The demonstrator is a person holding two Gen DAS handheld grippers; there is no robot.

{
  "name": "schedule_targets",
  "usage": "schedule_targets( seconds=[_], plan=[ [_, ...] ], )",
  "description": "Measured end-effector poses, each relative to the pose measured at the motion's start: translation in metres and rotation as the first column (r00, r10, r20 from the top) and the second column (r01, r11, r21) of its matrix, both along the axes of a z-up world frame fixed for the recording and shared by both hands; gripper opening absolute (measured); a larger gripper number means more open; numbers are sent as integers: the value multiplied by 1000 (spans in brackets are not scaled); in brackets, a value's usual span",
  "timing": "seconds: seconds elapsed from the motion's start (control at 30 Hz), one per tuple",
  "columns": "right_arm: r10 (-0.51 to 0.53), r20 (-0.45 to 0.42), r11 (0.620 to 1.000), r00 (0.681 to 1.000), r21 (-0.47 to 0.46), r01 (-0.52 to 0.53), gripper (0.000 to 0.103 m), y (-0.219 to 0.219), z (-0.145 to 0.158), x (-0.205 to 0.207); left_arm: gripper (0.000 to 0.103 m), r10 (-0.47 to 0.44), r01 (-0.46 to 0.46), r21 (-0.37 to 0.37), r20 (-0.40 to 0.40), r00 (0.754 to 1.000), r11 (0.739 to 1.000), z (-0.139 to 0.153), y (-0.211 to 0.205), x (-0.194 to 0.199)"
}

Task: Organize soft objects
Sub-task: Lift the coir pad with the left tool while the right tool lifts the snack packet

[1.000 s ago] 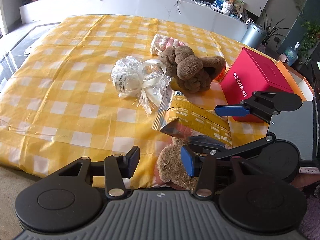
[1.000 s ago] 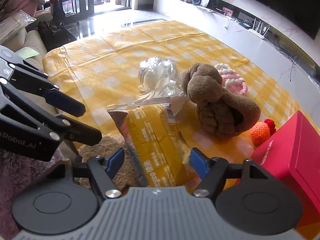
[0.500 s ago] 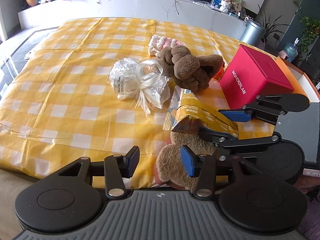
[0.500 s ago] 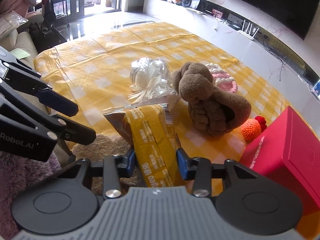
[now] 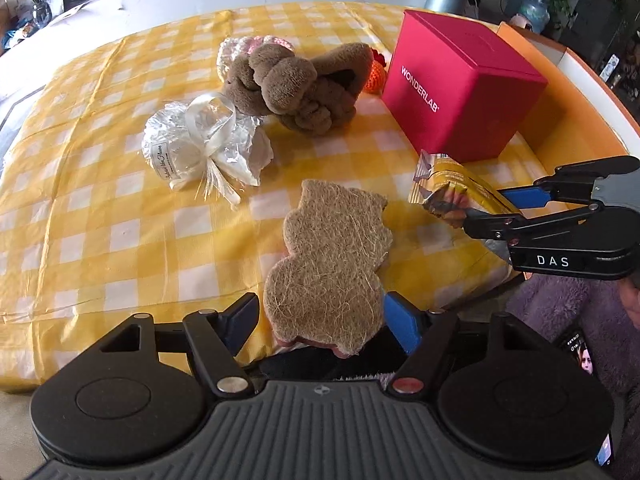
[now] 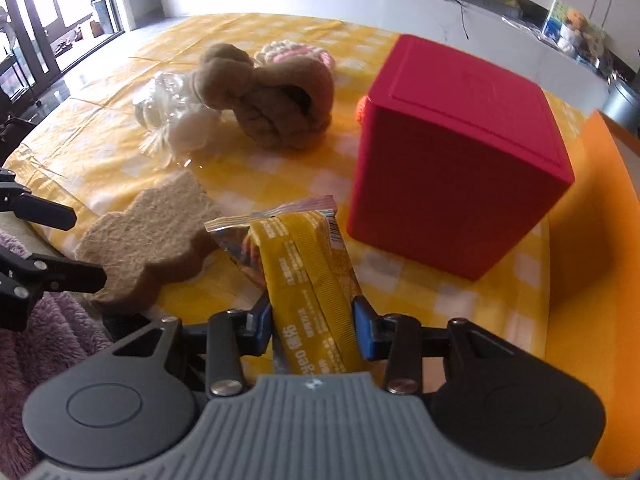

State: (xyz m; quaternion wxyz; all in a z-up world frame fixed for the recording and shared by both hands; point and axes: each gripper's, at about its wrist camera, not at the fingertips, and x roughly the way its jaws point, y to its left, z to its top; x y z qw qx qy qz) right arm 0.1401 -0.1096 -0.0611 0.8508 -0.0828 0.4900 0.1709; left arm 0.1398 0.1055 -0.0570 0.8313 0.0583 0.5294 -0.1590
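Barely begun, I'd say: right tool (image 6: 313, 330) clenches the yellow snack packet (image 6: 308, 280) beside the red box (image 6: 460, 184); left tool (image 5: 320, 320) gapes around the fibre pad (image 5: 332, 256); the rest lies scattered.

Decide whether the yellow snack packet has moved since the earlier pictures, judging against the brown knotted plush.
Yes. The yellow snack packet, clamped in the right gripper, has shifted right, away from the brown knotted plush and toward the red box.
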Motion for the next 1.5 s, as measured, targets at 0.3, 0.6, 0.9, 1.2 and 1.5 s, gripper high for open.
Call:
schedule_targets(
  seconds=[0.3, 0.6, 0.9, 1.2, 1.5],
  plan=[
    [51, 10, 999, 999, 16, -51, 49, 5, -9, -2, 92, -27, 32, 102, -50, 998, 994, -15, -23, 18],
    [80, 37, 997, 996, 9, -80, 73, 0, -5, -6, 94, -39, 56, 148, -112, 993, 987, -30, -33, 25],
    [27, -23, 998, 999, 66, -26, 74, -13, -18, 7, 89, -31, 45, 171, -84, 996, 984, -28, -35, 20],
    [63, 12, 998, 998, 7, -63, 53, -1, -22, 0, 88, 12, -2, 142, -69, 998, 990, -23, -28, 21],
    [52, 42, 997, 998, 54, -54, 44, -5, 1, -13, 88, 127, -126, 5, -9, 992, 992, 4, -2, 13]
  ],
)
